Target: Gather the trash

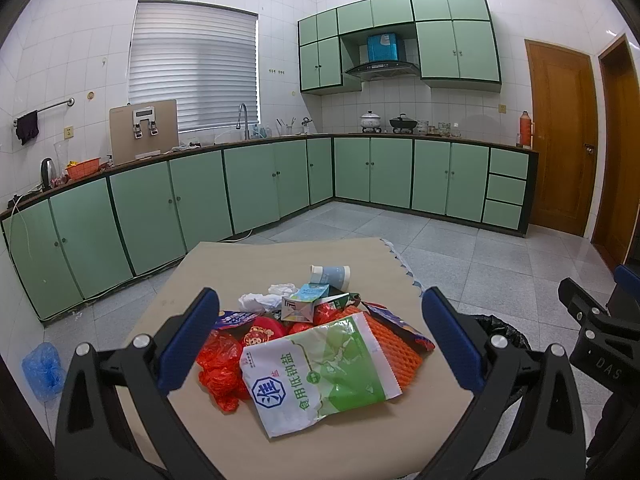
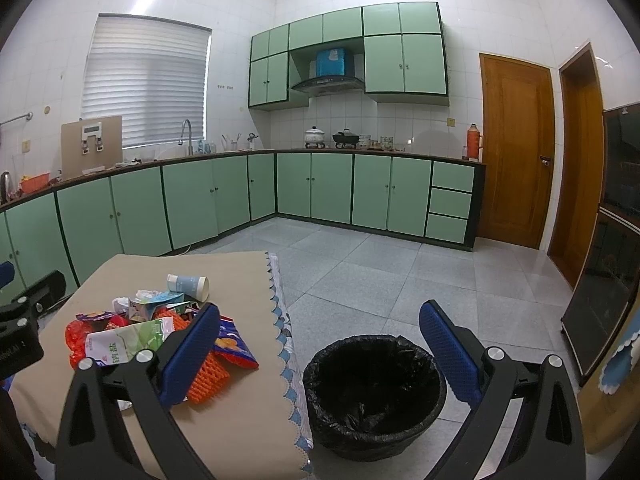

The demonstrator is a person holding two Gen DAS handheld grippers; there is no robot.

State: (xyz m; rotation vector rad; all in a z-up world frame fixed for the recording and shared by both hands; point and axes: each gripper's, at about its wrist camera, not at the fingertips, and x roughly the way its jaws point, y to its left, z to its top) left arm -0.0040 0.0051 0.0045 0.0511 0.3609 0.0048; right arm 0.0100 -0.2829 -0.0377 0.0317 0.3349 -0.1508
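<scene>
Trash sits heaped mid-frame on the beige cloth-covered surface [image 1: 280, 264]: white-and-green salt bag [image 1: 320, 372] on top, orange foam net sleeve [image 1: 396, 348] w/ red crinkled plastic bag [image 1: 220, 368] under it. My left hand-held gripper [image 1: 320, 328] hangs wide open over the pile, my right hand-held gripper [image 2: 320, 344] open too, above the black-lined round bin [image 2: 372, 392] at lower centre. Risk: a pinch on the slick salt bag drags neighbours off the edge, bc they're tangled.

Green cabinets [image 1: 248, 184] are lining the walls far ahead of the claw; a window blind [image 1: 192, 68] is hanging above, wooden doors [image 2: 516, 152] standing rightward.
</scene>
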